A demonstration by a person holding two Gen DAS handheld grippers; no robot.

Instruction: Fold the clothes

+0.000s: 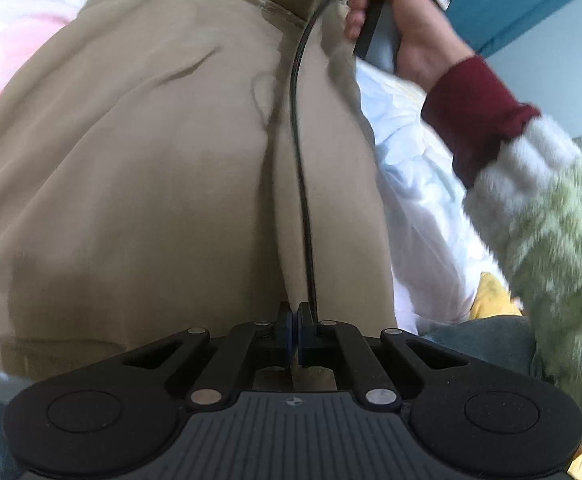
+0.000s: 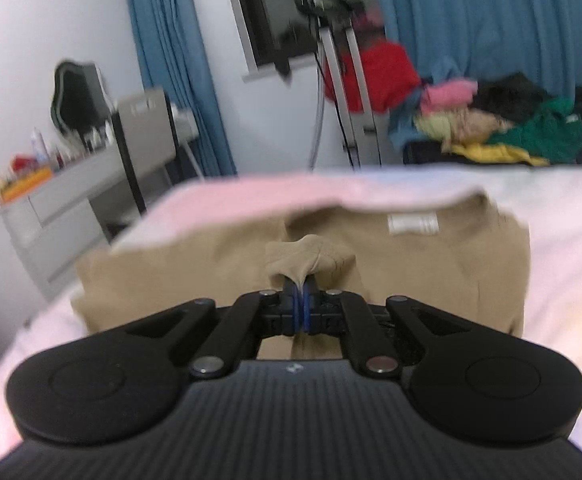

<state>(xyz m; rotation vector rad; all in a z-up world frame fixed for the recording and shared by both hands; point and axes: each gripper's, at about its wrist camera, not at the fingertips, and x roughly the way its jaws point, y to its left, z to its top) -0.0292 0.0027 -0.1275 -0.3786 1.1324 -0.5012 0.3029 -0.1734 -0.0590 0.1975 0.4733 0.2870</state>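
A tan garment (image 1: 151, 168) fills most of the left wrist view, stretched upward from my left gripper (image 1: 294, 320), which is shut on its near edge. At the top right of that view a hand (image 1: 407, 32) holds the other gripper's handle against the cloth's far end. In the right wrist view the same tan garment (image 2: 431, 264) lies on a pink and white bedsheet (image 2: 571, 240), with a white label (image 2: 413, 224) near its far edge. My right gripper (image 2: 301, 300) is shut on a bunched fold of the tan cloth.
A black cable (image 1: 301, 160) runs over the garment. A sleeve (image 1: 539, 208) in maroon and fuzzy green is at the right. Beyond the bed stand a grey desk (image 2: 63, 208), blue curtains (image 2: 491, 20), a tripod (image 2: 343, 92) and a pile of coloured clothes (image 2: 503, 124).
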